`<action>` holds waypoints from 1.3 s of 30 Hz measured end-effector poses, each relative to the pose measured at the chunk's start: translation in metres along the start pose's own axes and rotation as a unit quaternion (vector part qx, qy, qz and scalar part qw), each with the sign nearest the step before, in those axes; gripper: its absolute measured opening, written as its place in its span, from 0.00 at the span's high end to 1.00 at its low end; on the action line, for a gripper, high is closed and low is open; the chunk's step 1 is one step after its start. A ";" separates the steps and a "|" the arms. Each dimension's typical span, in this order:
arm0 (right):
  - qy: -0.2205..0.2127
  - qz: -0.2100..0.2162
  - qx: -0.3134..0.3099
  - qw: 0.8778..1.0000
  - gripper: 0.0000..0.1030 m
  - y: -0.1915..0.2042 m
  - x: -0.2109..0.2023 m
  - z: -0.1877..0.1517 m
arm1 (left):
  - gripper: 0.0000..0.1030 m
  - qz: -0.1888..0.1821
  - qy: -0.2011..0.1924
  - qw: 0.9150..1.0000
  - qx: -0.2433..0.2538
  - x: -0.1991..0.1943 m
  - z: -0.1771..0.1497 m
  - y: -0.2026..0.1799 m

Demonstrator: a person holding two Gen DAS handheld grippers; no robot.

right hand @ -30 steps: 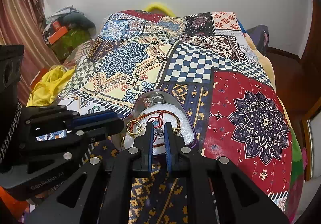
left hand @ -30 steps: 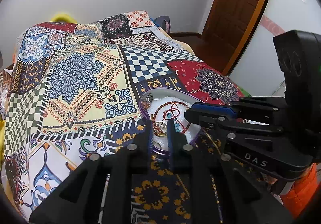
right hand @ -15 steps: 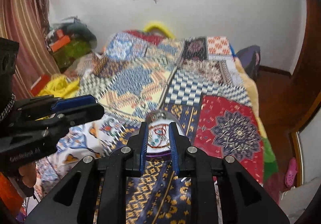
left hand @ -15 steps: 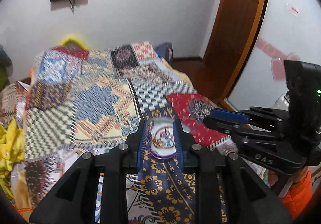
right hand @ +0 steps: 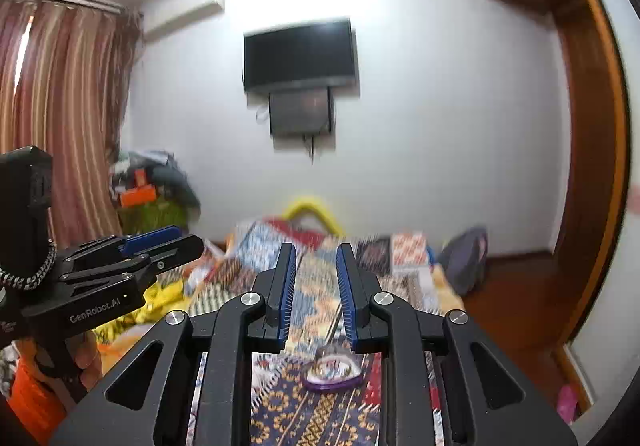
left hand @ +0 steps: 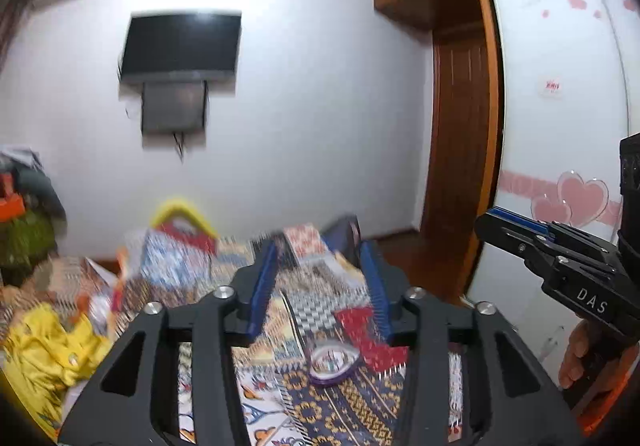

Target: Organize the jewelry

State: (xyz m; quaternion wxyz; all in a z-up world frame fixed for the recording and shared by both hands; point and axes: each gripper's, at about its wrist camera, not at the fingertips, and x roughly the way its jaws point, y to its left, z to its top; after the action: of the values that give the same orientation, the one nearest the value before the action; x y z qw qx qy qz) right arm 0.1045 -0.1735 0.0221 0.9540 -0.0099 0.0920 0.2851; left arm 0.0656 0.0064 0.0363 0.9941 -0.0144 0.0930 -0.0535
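A small purple-rimmed oval dish (left hand: 331, 361) with bangles and other jewelry, blurred, lies on the patchwork bedspread (left hand: 320, 410). My left gripper (left hand: 319, 282) is high above and behind it, its jaws opening with nothing between them. In the right wrist view the dish (right hand: 332, 371) shows low between the arms of my right gripper (right hand: 316, 280). Its blue pads stand a little apart and hold nothing. Each gripper shows in the other's view: the right gripper (left hand: 496, 224) at the right edge, the left gripper (right hand: 172, 242) at the left.
A wall-mounted TV (right hand: 300, 54) hangs on the far wall. A wooden door (left hand: 460, 134) and a wardrobe with pink hearts (left hand: 560, 166) stand to the right. A striped curtain (right hand: 60, 106), a clothes pile (right hand: 156, 186) and yellow cloth (left hand: 44, 350) lie left of the bed.
Both grippers have risen from the dish and tipped up toward the far wall. The dish has shrunk to the bottom of both views. The left jaws have widened; the right have parted slightly.
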 end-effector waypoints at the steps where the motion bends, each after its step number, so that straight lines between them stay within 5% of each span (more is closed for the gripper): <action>1: -0.014 -0.008 -0.005 1.000 0.79 0.005 -0.010 0.002 | 0.46 0.006 -0.015 1.000 0.004 -0.011 0.002 -0.004; 7: -0.049 -0.039 -0.006 0.998 0.45 0.019 -0.031 0.001 | 0.14 0.033 -0.046 0.998 0.008 -0.038 0.000 -0.013; 14: -0.065 -0.097 -0.011 0.993 0.08 0.027 -0.037 -0.008 | 0.07 0.051 -0.047 0.998 -0.011 -0.049 -0.009 -0.014; 39: -0.026 -0.096 0.008 0.995 0.05 0.018 -0.047 -0.019 | 0.04 0.065 -0.021 0.998 -0.011 -0.040 -0.023 -0.020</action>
State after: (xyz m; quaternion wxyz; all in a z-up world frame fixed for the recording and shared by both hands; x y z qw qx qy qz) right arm 0.0533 -0.1851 0.0126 0.9791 -0.0033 0.0682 0.1918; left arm 0.0200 -0.0098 0.0216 0.9970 -0.0203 0.0738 0.0126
